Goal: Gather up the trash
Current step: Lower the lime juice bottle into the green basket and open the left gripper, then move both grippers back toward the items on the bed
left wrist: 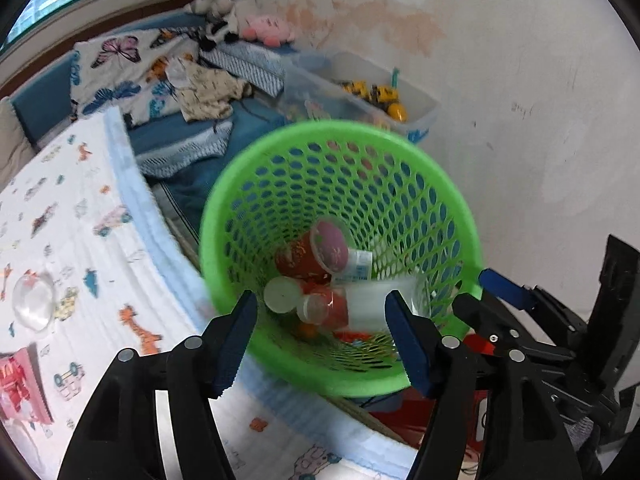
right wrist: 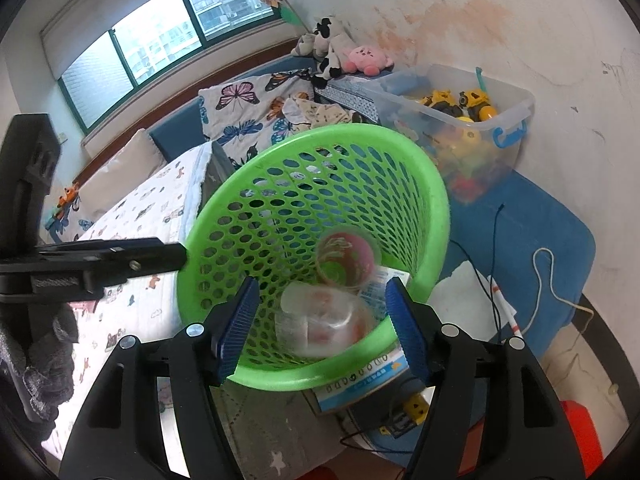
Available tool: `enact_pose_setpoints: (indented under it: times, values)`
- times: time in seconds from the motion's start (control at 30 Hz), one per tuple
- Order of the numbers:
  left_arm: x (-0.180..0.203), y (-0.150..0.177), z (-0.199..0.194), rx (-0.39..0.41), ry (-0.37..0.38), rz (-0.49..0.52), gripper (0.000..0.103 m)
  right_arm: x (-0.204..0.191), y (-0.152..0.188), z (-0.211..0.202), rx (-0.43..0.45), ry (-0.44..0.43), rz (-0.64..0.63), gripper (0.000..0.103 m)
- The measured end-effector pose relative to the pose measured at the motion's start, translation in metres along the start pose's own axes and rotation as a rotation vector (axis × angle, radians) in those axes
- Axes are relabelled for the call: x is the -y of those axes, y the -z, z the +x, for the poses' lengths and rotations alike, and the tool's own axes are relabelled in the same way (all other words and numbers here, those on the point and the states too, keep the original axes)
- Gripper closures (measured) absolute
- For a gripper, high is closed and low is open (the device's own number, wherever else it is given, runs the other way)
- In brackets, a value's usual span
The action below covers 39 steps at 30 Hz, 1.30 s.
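**Two open grippers over a green basket of collected trash**

Going left to right in the left wrist view: a clear plastic lid or dish [left wrist: 34,304] lies on the printed bed cover [left wrist: 80,216], well apart from the basket; it looks like the one piece of trash not yet gathered. Our left gripper [left wrist: 324,340] hangs over the green mesh basket [left wrist: 344,136], its blue pads apart with nothing clamped between them. Our right gripper [left wrist: 480,292] sits at the basket's right rim; in its own view its pads also stand apart and empty [right wrist: 322,330].

Inside the basket we count two red printed cups [left wrist: 312,254], one white round cap [left wrist: 282,294], one translucent container [left wrist: 374,300] and one labelled wrapper [left wrist: 360,266]; blur may hide more. Beyond, one clear toy bin [left wrist: 416,108] stands by the wall.

To do this step well, we judge that both claws should stay wide until clear of the rim; then the left should reach for the lid; the basket should stay upright.
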State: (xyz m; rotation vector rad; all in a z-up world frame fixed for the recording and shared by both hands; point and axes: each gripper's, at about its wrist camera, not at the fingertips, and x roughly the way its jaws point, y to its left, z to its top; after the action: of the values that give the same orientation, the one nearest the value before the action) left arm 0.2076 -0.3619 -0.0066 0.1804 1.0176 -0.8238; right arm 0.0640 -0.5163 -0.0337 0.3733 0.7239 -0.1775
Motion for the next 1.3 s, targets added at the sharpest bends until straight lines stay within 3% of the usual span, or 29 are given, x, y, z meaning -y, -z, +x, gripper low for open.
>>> enact_pose_setpoints:
  times: [0.2,0.33,0.63,0.87,1.03,1.3]
  values:
    - [-0.022,0.025,-0.042,0.094,-0.036,-0.02,0.039,-0.019,0.002,-0.008,0.01,-0.027,-0.029,0.033]
    - [-0.048,0.052,-0.074,0.161,-0.106,-0.05,0.039,-0.039,0.002,-0.01,0.012,-0.05,-0.06,0.031]
    - [-0.118,0.114,-0.125,0.228,-0.261,-0.173,0.039,-0.092,0.003,-0.001,-0.009,-0.115,-0.135,0.029]
    - [-0.188,0.157,-0.153,0.24,-0.411,-0.292,0.035,-0.141,0.007,0.011,-0.034,-0.169,-0.214,0.026]
    - [-0.227,0.18,-0.161,0.223,-0.473,-0.343,0.028,-0.175,0.012,0.021,-0.058,-0.21,-0.27,0.025]
    - [-0.27,0.202,-0.148,0.167,-0.476,-0.388,0.025,-0.218,0.019,0.037,-0.099,-0.262,-0.334,0.024]
